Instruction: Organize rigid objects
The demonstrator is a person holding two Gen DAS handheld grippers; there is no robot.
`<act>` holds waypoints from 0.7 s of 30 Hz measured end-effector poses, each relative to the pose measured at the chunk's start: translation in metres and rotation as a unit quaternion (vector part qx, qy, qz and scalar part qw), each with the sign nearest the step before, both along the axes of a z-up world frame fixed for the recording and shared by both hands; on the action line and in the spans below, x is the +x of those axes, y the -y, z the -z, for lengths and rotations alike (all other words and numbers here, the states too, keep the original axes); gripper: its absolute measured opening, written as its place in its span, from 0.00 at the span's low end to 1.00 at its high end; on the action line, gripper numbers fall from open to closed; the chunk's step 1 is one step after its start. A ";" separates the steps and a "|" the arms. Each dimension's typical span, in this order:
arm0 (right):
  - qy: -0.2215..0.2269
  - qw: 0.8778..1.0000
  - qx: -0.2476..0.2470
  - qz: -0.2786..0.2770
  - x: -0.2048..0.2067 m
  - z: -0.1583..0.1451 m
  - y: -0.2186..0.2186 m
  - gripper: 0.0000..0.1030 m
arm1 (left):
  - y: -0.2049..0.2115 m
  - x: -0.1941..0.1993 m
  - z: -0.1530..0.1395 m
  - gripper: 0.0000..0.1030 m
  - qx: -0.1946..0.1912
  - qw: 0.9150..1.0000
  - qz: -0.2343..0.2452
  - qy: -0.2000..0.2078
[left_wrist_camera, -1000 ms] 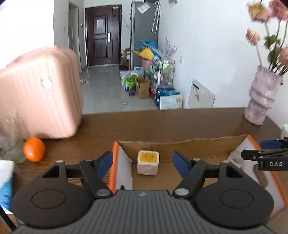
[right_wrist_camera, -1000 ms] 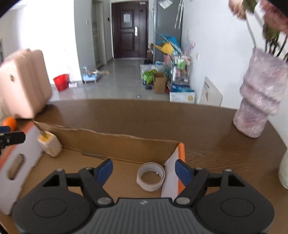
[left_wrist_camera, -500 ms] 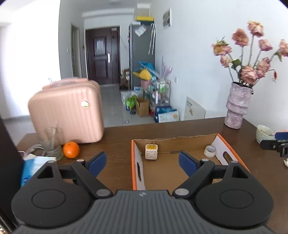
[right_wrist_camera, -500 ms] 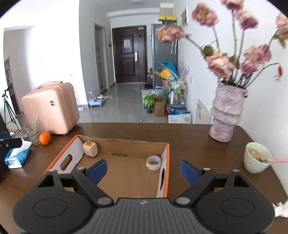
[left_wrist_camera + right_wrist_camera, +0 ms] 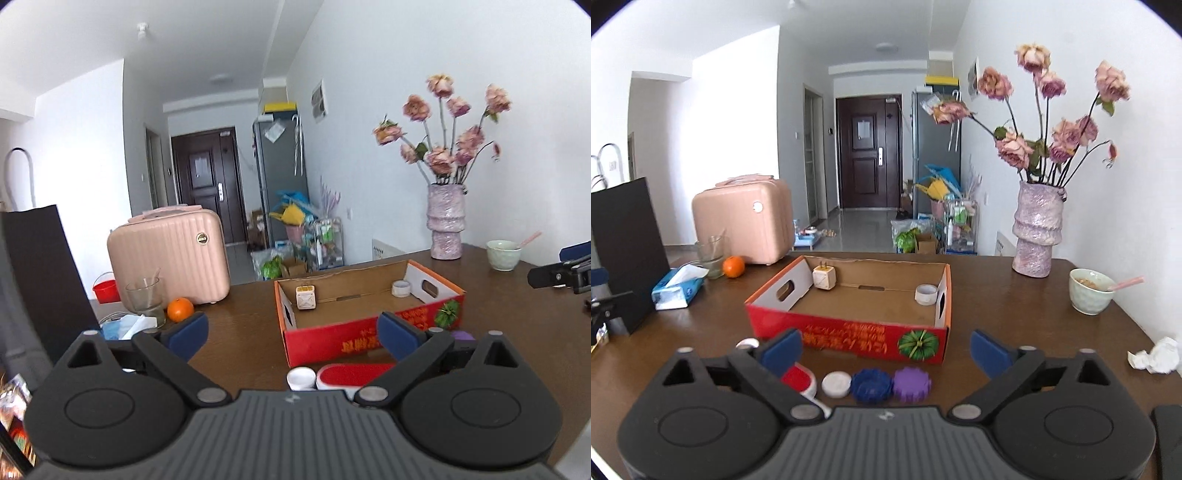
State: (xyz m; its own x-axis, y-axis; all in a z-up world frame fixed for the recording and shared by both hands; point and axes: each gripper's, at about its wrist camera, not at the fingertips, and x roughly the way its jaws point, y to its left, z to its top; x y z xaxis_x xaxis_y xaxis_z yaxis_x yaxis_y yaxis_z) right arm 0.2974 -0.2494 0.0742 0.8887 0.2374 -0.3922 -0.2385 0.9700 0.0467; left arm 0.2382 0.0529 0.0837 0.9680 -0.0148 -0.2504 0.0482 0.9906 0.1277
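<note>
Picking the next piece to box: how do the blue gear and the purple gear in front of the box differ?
The blue gear is dark blue and lies left, next to the white cap; the purple gear is violet and lies right, at the row's end. The blue gear looks slightly flatter. Both are toothed discs lying flat on the table, outside the cardboard box.

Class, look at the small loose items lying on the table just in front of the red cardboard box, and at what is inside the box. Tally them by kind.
Gear-shaped discs: 2, blue and purple
White round caps: 1
Red-and-white oblong items: 1
Charger plugs in the box: 1
Tape rolls in the box: 1
Total: 6
</note>
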 end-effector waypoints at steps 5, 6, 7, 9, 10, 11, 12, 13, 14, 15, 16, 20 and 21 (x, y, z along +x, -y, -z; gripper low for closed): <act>0.022 0.999 0.023 0.004 -0.063 0.022 -0.003 0.98 | -0.006 -0.054 0.019 1.00 -0.031 0.999 -0.011 0.008; 0.028 0.999 0.023 0.008 -0.075 0.028 -0.003 1.00 | -0.008 -0.063 0.022 1.00 -0.035 0.999 -0.016 0.010; 0.036 0.999 0.023 0.014 -0.087 0.033 -0.003 1.00 | -0.009 -0.071 0.026 1.00 -0.038 0.999 -0.022 0.012; 0.046 0.998 0.026 0.038 -0.106 0.044 -0.001 1.00 | -0.011 -0.087 0.035 1.00 -0.039 0.999 -0.027 0.013; 0.048 0.997 0.030 0.047 -0.114 0.049 0.000 1.00 | -0.013 -0.094 0.039 1.00 -0.041 0.999 -0.030 0.011; 0.047 0.997 0.031 0.052 -0.121 0.054 0.001 1.00 | -0.014 -0.100 0.043 1.00 -0.043 0.998 -0.035 0.009; 0.046 0.997 0.026 0.051 -0.129 0.059 0.001 1.00 | -0.016 -0.106 0.047 1.00 -0.048 0.998 -0.040 0.007; 0.046 0.998 0.016 0.048 -0.136 0.062 0.001 1.00 | -0.018 -0.111 0.050 1.00 -0.053 0.998 -0.045 0.003; 0.047 0.998 0.010 0.048 -0.141 0.064 0.001 1.00 | -0.019 -0.115 0.053 1.00 -0.061 0.997 -0.047 -0.004; 0.048 0.998 0.005 0.049 -0.148 0.067 0.001 1.00 | -0.020 -0.117 0.056 1.00 -0.068 0.996 -0.047 -0.012; 0.050 0.998 0.003 0.048 -0.153 0.069 0.001 1.00 | -0.021 -0.119 0.059 1.00 -0.075 0.996 -0.043 -0.022; 0.066 0.997 -0.021 0.044 -0.164 0.079 0.001 1.00 | -0.018 -0.116 0.071 1.00 -0.066 0.995 -0.052 -0.045; 0.067 0.996 -0.022 0.046 -0.167 0.080 0.001 1.00 | -0.019 -0.116 0.072 1.00 -0.067 0.995 -0.055 -0.045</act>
